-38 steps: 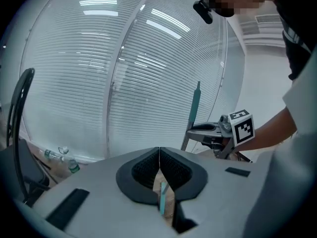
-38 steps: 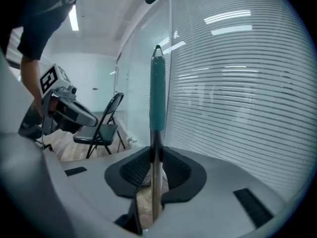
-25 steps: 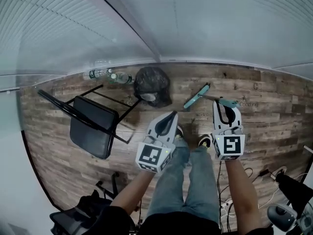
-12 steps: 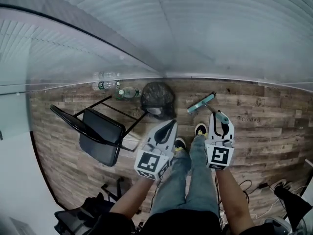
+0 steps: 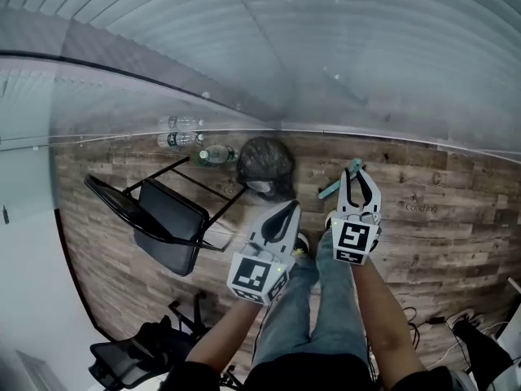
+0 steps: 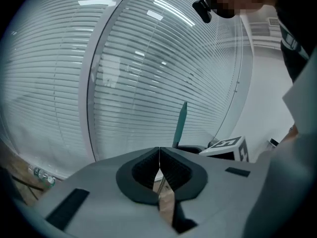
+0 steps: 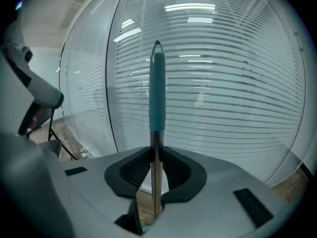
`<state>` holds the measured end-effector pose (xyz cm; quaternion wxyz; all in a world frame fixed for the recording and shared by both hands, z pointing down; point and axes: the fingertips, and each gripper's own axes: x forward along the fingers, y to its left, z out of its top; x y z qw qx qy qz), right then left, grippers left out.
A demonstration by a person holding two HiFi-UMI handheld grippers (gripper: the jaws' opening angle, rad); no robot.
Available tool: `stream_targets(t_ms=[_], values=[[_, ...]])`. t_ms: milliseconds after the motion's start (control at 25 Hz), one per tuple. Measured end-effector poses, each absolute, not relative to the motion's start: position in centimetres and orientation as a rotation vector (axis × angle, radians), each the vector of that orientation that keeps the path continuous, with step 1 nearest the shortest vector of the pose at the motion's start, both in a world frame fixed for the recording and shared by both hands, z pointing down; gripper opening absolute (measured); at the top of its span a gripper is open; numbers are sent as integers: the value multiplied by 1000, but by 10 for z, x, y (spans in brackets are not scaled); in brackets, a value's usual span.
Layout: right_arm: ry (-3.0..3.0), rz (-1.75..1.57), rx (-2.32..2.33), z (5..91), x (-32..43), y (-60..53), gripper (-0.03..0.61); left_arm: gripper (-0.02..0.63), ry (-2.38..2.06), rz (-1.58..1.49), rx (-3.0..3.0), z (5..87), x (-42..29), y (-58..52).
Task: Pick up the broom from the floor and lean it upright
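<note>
Two grippers are hovering over a brown wood-plank floor (image 5: 440,218) in front of a glass wall hung with white slatted blinds (image 7: 223,83). The right gripper (image 7: 155,155) is clamping its dark ribbed pads on the bare metal shaft of the teal-gripped broom (image 7: 157,93), which is standing upright, its teal head (image 5: 329,190) showing just past the jaws and near a crumpled black bin bag (image 5: 264,163). The left gripper (image 6: 159,157) is idling beside it with jaws pressed together on nothing, clear of the broom.
</note>
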<state>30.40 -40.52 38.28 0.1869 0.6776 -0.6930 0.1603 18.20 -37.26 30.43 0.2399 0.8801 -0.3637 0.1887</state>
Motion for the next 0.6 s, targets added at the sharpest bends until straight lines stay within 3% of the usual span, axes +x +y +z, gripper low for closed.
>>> stream_targets(t_ms=[600], values=[[-1944,469,1893,409,314,-470,86,23,-1135,516,2365,306,154,-385]])
